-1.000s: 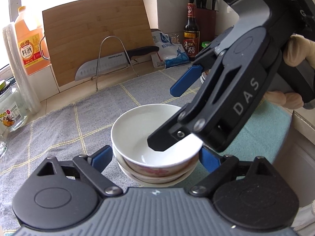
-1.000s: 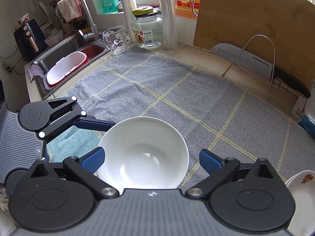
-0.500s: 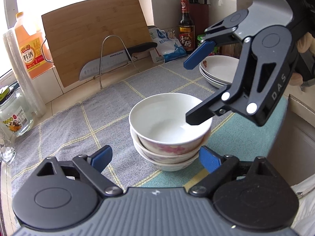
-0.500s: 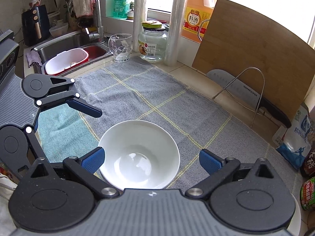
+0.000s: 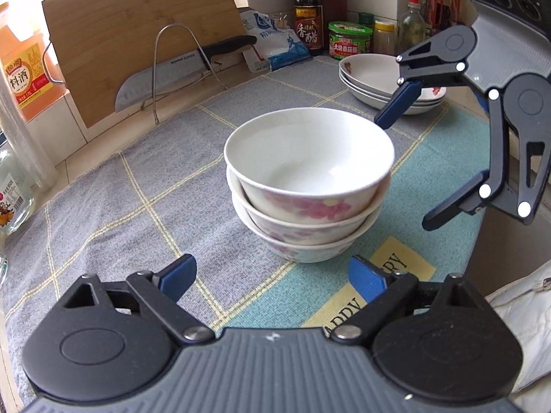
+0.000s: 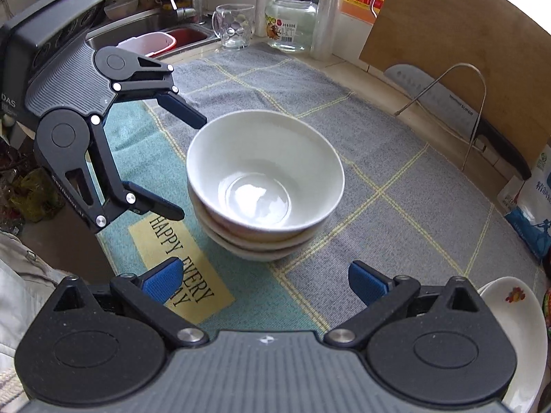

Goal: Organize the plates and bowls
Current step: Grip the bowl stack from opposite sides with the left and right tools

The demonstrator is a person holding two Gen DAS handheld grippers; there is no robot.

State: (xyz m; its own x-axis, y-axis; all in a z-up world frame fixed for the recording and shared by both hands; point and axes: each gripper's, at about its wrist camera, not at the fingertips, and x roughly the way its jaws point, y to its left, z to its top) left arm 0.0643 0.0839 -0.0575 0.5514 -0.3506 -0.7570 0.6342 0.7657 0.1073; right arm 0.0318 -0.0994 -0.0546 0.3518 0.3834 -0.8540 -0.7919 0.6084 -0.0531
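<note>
A stack of three white bowls with pink flowers [image 5: 306,186] stands on the grey checked mat, also in the right wrist view [image 6: 265,186]. A stack of white plates [image 5: 372,79] sits at the back right, and its edge shows in the right wrist view [image 6: 516,337]. My left gripper [image 5: 272,278] is open and empty, just short of the bowls; it also shows in the right wrist view [image 6: 179,158]. My right gripper [image 6: 265,282] is open and empty, near the bowls; it shows in the left wrist view [image 5: 409,168] to their right.
A bamboo cutting board [image 5: 137,38] and a cleaver [image 5: 179,69] on a wire rack stand at the back. Sauce bottles and jars [image 5: 344,31] line the back right. A glass jar [image 6: 291,20], a glass mug [image 6: 234,27] and the sink [image 6: 151,38] lie beyond the mat.
Both grippers have drawn back from the bowl stack. The right gripper, earlier over the top bowl, now stands off to its side, open.
</note>
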